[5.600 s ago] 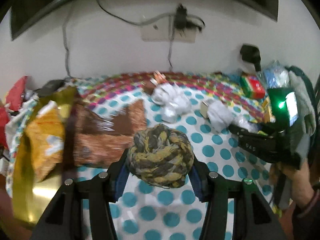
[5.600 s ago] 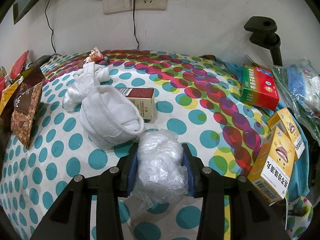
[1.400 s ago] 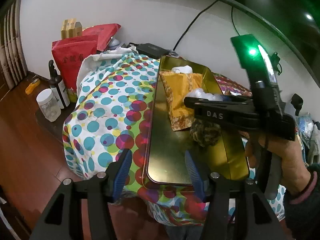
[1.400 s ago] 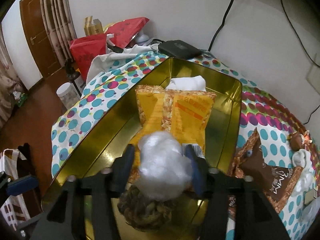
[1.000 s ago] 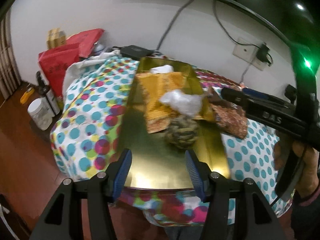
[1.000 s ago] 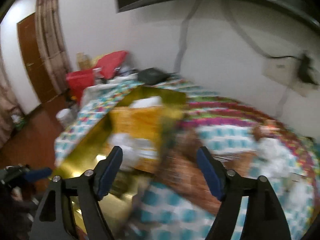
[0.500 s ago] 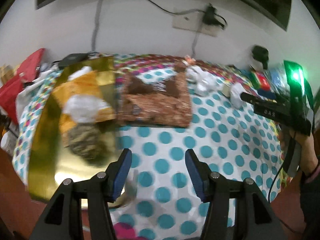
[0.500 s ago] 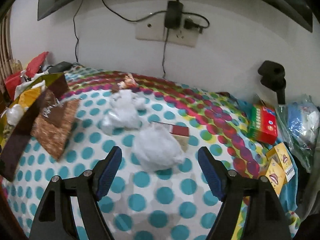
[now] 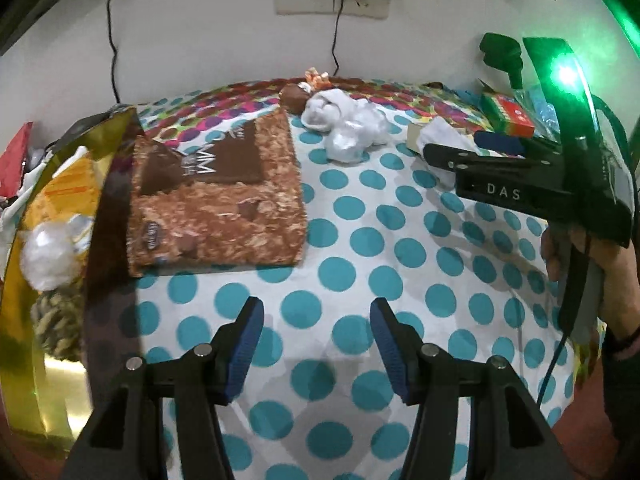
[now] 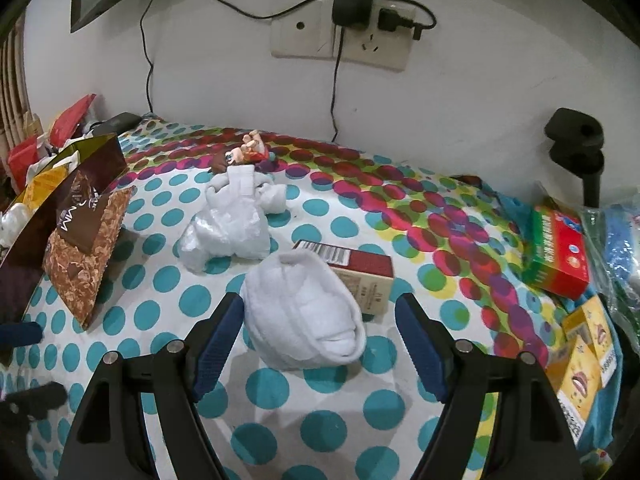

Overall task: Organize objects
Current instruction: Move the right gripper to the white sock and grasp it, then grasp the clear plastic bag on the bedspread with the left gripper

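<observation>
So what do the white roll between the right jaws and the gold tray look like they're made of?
The white roll looks like soft ribbed knit fabric, probably a rolled sock: matte, with stitched ridges. The gold tray looks like thin metal, or metallic-coated board: glossy, mirror-like, with bright reflections on its floor.

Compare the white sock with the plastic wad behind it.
The sock is matte, ribbed cloth rolled into a neat rounded bundle; the plastic wad is shiny, crinkled film in a loose, ragged heap. The sock lies between the open jaws of the right gripper, touching a red box; the wad lies farther back, against another white cloth. Both are whitish, soft, and lie on the dotted cloth, outside the gold tray.
</observation>
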The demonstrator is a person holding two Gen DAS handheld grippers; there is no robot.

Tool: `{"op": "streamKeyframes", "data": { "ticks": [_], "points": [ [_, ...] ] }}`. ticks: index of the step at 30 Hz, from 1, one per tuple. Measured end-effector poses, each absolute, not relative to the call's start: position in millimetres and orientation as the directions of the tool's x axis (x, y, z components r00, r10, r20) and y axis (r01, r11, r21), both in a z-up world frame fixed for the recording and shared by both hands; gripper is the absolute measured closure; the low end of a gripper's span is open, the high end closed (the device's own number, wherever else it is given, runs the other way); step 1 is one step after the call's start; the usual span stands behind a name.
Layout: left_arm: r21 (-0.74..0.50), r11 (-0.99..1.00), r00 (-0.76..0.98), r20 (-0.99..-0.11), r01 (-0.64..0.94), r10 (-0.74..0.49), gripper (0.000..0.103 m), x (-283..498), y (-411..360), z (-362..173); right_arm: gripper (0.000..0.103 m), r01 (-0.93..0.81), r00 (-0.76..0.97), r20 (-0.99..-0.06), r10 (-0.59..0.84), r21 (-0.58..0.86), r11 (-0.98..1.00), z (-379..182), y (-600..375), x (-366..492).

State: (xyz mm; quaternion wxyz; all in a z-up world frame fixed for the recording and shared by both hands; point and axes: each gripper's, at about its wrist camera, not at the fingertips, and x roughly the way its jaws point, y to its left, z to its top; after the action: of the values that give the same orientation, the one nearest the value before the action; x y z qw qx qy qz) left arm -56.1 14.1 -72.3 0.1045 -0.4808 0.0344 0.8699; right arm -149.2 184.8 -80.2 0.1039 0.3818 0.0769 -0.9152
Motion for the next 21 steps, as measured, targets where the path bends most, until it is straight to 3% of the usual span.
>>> {"op": "streamKeyframes", "data": {
  "ticks": [6,21],
  "points": [
    [-0.026,-0.974,-0.521,-0.841,-0.227,0.144,0.046,-61.6,23.5,-79.4,0.053,0.298,-0.632,-0.749,-0.201,0.005,-0.954,-88.6,181.4,-156.4],
    [-0.006,-0.972,-0.543,-0.829,-0.233,0.135,0.046,-77.7,42.7,-80.5,0.057,0.209,-0.616,-0.76,-0.209,0.098,-0.973,-91.3,206.5,-158.9]
  ]
}}
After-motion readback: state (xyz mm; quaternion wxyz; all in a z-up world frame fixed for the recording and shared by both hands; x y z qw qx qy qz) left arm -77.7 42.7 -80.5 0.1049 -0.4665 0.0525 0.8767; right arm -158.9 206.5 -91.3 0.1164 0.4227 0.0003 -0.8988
